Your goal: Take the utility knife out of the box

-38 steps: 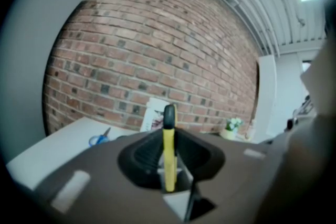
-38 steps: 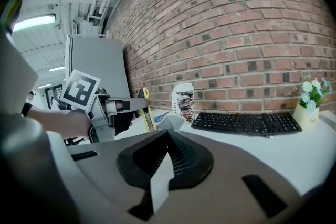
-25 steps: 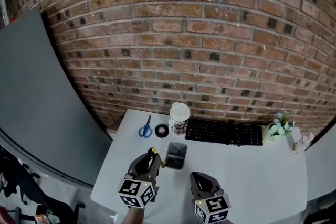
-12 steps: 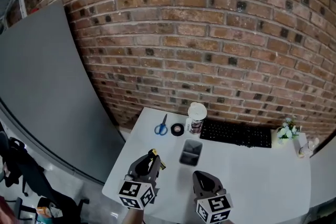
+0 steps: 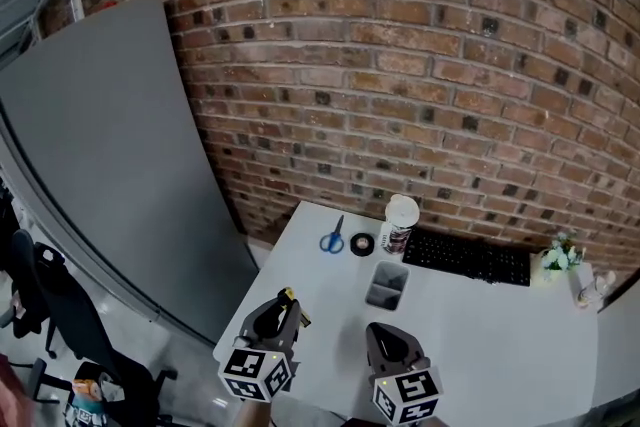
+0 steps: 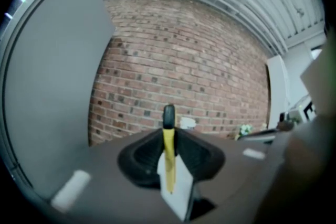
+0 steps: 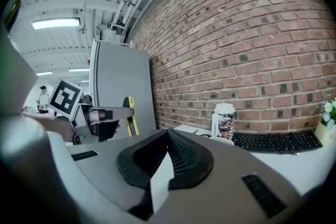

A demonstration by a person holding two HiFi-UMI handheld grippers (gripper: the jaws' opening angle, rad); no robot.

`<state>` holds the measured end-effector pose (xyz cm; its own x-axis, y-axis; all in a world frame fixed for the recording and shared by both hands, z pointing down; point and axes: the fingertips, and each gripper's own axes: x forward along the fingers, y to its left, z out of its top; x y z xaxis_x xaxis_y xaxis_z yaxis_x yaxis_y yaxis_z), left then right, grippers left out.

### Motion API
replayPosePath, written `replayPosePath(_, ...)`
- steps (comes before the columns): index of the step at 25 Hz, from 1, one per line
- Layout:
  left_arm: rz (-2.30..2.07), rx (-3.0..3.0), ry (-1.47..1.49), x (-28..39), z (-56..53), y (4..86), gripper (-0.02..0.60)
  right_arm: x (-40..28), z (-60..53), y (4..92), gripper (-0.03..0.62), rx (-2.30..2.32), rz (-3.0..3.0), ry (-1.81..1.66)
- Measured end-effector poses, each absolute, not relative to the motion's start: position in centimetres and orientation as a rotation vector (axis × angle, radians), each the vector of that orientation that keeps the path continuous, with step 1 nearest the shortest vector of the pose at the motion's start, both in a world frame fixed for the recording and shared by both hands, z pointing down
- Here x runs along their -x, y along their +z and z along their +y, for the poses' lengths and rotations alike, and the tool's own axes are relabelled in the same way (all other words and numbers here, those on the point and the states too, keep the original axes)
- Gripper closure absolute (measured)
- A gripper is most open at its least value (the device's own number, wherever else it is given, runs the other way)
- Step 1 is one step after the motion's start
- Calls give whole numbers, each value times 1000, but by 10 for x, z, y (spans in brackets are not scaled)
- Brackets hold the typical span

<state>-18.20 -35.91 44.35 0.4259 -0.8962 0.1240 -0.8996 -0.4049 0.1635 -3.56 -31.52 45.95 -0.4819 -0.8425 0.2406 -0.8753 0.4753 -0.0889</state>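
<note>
White table (image 5: 500,335) by brick wall (image 5: 450,65); left claw (image 6: 169,134) clamps utility knife (image 6: 168,165), right claw (image 7: 169,135) closed.

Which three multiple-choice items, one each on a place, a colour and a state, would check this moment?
1. Where is the utility knife?
A. on the floor
B. between the jaws of the left gripper
C. inside a drawer

2. What colour are the handles of the scissors?
A. blue
B. red
C. green

3. How do the jaws of the right gripper stand?
A. wide apart
B. closed on a pen
C. together, with nothing between them

Key:
1. B, since the left gripper view shows the yellow knife clamped upright in the jaws.
2. A, since the head view shows blue loops on the white table.
3. C, since the right gripper view shows the tips meeting, empty.
</note>
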Motion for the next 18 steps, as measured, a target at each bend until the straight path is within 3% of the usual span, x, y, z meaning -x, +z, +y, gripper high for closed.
replayPosePath(18,-1651,-2377,12,238,-295,458,502,84,-279,448,586,-1436,-2598,221)
